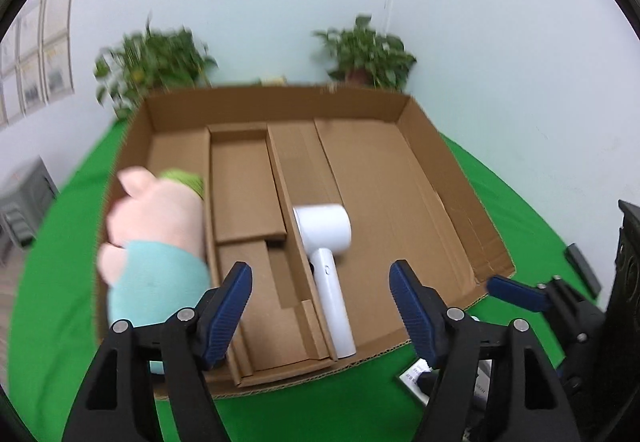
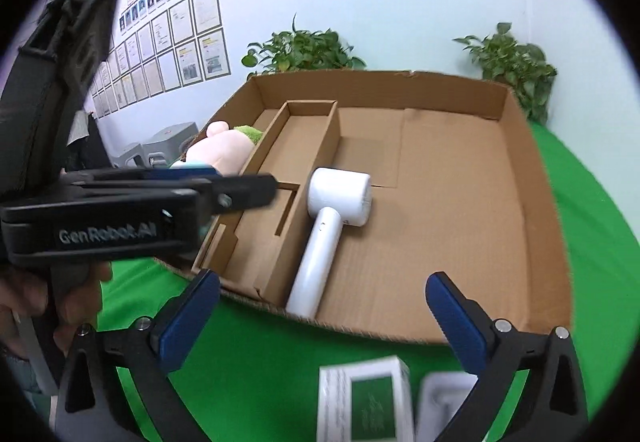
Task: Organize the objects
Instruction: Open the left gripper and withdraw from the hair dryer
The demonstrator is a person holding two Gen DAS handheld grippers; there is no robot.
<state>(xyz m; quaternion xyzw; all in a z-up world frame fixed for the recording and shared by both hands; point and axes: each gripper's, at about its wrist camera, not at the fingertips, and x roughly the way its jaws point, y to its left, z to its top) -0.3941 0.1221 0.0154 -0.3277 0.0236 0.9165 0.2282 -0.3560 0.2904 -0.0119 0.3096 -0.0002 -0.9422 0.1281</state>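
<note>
Looking left to right, I see the plush toy (image 1: 154, 242) in the cardboard box's (image 1: 280, 101) left compartment, the white hair dryer (image 1: 326, 254) lying mid-frame beside the divider, my left gripper (image 1: 320, 306) and right gripper (image 2: 324, 318) both wide open, empty.

Two fisheye wrist cameras look forward and downward along their own fingers, from close above the near edge of a cardboard tray (image 1: 280, 101) on a green surface (image 1: 60, 322). The left view faces the tray almost squarely, with the right hand-held gripper (image 1: 520, 294) entering at its right edge. The right view looks from further right, with the left hand-held gripper (image 2: 248, 189) crossing its left side. Both share the tray, a white hair dryer (image 2: 332, 209), a plush toy (image 1: 156, 234) and two potted plants (image 2: 304, 49) against the wall.
</note>
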